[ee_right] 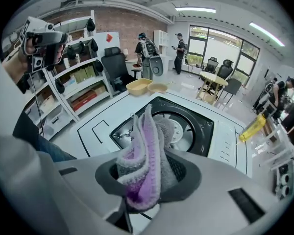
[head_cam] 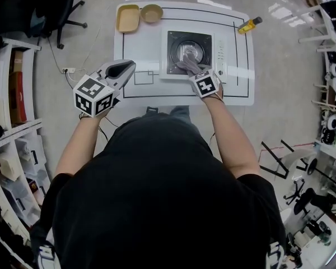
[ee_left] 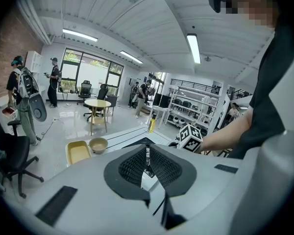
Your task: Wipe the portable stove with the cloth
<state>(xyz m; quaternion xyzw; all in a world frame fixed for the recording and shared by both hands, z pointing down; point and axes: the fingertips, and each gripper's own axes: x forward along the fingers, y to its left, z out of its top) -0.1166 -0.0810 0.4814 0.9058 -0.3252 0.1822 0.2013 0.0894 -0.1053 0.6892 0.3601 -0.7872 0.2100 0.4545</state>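
The portable stove stands in the middle of the white table; it has a black top, a round silver burner and a white control strip on its right. My right gripper is over the stove's near edge, shut on a bunched grey and purple cloth. In the right gripper view the cloth stands up between the jaws of the right gripper, hiding part of the stove. My left gripper hovers over the table's left front; its jaws are shut on nothing.
A yellow tray and a tan bowl sit at the table's far left corner. A yellow bottle lies at the far right edge. Shelves and an office chair stand to the left; racks line the right.
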